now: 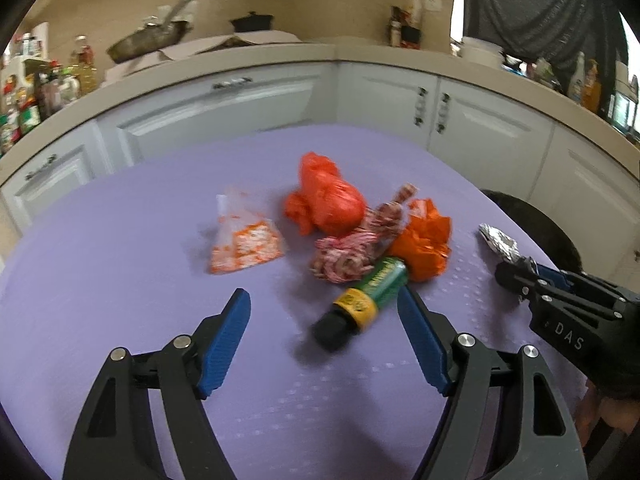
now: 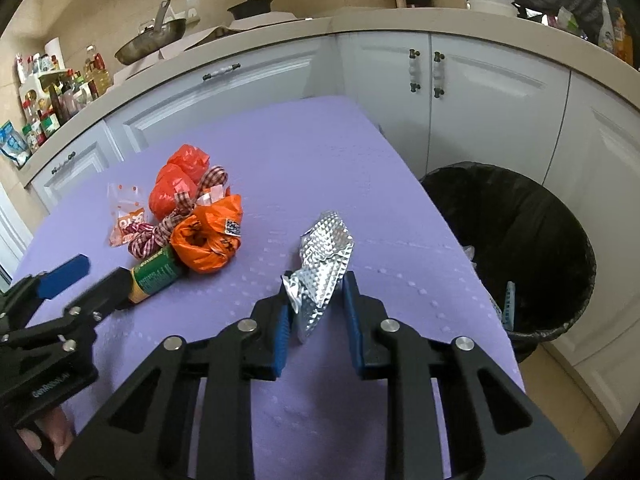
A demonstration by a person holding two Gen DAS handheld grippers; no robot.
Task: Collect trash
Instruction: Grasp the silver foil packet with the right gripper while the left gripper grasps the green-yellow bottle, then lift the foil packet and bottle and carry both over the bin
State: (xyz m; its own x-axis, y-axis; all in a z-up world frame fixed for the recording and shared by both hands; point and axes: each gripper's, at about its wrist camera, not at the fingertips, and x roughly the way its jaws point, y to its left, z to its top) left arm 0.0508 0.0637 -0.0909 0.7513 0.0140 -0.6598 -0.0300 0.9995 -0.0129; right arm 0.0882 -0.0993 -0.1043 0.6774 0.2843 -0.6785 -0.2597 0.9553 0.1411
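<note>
Crumpled silver foil wrapper (image 2: pixel 324 258) sits between the blue pads of the right gripper (image 2: pixel 314 312), which is clenched on its lower end above the purple tablecloth (image 2: pixel 304 152). To the left, the left gripper (image 1: pixel 324 320) has its jaws spread wide around a green bottle with a yellow band and black cap (image 1: pixel 362 300) lying on its side, not yet squeezed. Just beyond the bottle lie a red-and-white checked ribbon (image 1: pixel 352 248), a crumpled orange plastic bag (image 1: pixel 424 240), a knotted red plastic bag (image 1: pixel 326 200) and a clear orange-printed packet (image 1: pixel 244 240). Right of the table stands a black-lined trash bin (image 2: pixel 516 236), before white kitchen cabinets (image 2: pixel 500 92).
</note>
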